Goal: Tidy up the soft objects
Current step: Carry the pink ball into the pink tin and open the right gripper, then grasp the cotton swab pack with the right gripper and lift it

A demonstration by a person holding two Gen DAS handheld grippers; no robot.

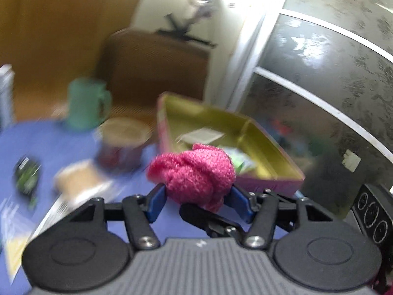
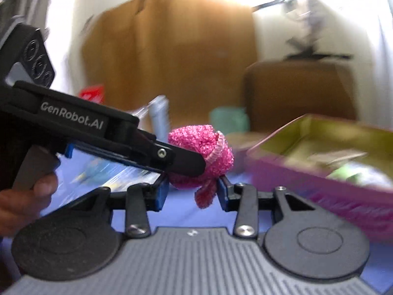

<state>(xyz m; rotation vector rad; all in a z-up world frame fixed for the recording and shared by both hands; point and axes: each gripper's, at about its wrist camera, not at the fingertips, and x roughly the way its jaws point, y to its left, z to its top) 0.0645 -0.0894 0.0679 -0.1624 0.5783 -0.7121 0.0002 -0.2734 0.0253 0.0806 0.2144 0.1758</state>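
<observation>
So the pink knitted bundle (image 1: 194,172) hangs in the air above the blue table (image 1: 61,145), pinched between the left gripper (image 1: 196,202) and the right gripper (image 2: 192,191), each clamped half-wide on it. The pink tin (image 1: 221,127) sits open just past and right of it, so that's probably where it goes. The only readable writing is "GenRobot.AI" along the left gripper's side.
</observation>
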